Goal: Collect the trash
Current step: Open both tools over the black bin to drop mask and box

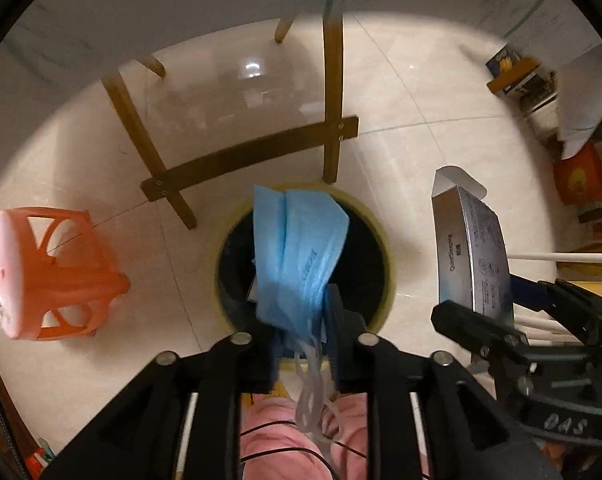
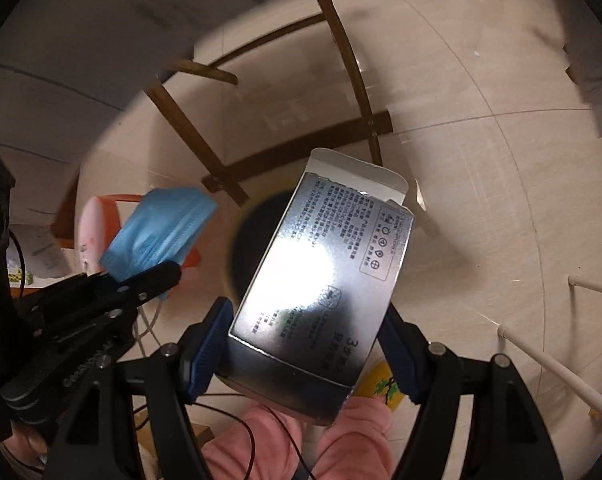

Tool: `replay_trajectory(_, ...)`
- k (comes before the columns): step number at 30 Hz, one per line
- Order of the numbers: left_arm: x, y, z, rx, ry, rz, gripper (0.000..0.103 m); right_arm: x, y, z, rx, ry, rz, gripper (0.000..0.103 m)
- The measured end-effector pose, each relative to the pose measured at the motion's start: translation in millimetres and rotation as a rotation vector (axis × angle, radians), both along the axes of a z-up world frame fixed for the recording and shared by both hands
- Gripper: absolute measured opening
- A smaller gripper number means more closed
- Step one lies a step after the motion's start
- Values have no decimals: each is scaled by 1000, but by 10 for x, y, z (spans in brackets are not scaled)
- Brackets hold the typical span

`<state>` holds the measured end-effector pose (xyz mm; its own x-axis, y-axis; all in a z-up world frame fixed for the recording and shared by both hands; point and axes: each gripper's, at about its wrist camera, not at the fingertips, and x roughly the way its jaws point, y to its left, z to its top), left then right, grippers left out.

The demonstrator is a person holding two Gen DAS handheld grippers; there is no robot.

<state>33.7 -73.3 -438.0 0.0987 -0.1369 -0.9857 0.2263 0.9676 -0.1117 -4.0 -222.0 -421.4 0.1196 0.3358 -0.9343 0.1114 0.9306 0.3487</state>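
The left claw (image 1: 301,344) pointed straight down with its jaws nearly together, pinching a soft, pleated blue face mask (image 1: 297,248) by its lower edge; whether the pads still pressed firmly on the fabric could not be told. The mask's thin white elastic loops (image 1: 313,392) dangled below the fingers. It hung directly over the round black mouth of a trash bin (image 1: 365,264) with a pale yellow rim, standing on glossy cream floor tiles (image 1: 413,100). The right claw (image 2: 305,344) stood wide, its ribbed blue pads clamped against both long sides of a flat, rectangular silver carton (image 2: 325,264), shiny and mirror-like, printed with small dark text, its white end flap open. That carton was held over the floor just beside the bin. A slatted wooden table frame (image 1: 245,152) in dark brown rose behind the bin, and a moulded orange plastic stool (image 1: 53,272) lay tipped on its side near it. Pink fleecy fabric (image 2: 293,440) showed beneath the claws.
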Motion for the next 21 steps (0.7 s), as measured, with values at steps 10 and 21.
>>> replay_trajectory(10, 133, 251, -579, -3, 59, 66, 57, 78, 46, -504, 8, 34, 17, 72)
replay_trajectory(21, 21, 691, -663, 30, 76, 155, 57, 86, 296, -681, 19, 37, 79, 72)
